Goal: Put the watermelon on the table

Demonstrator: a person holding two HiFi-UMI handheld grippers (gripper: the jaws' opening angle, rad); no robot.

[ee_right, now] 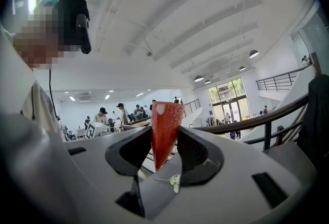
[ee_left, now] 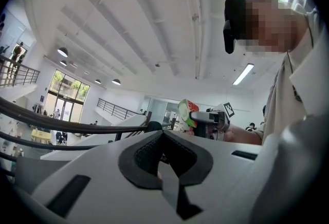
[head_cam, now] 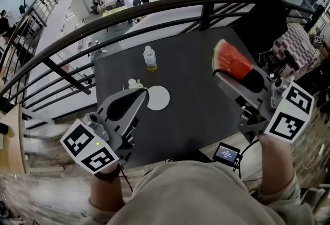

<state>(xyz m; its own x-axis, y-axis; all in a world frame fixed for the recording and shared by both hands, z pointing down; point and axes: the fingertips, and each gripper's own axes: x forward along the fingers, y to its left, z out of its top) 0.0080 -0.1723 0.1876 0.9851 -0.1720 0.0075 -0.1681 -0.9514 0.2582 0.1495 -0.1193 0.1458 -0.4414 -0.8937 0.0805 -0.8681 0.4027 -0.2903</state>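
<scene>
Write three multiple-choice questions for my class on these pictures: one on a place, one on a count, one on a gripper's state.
1. Where is the watermelon slice?
A. in a basket
B. between the jaws of the right gripper
C. on the floor

2. Count each bottle on the black table.
A. one
B. two
C. three

3. How do the jaws of the left gripper stand?
A. together, with nothing between them
B. wide apart
C. closed on a cup

Answers:
1 B: the right gripper view shows the red slice pinched between its pads.
2 A: the head view shows a single bottle there.
3 A: in the left gripper view the pads meet with nothing between them.
</scene>
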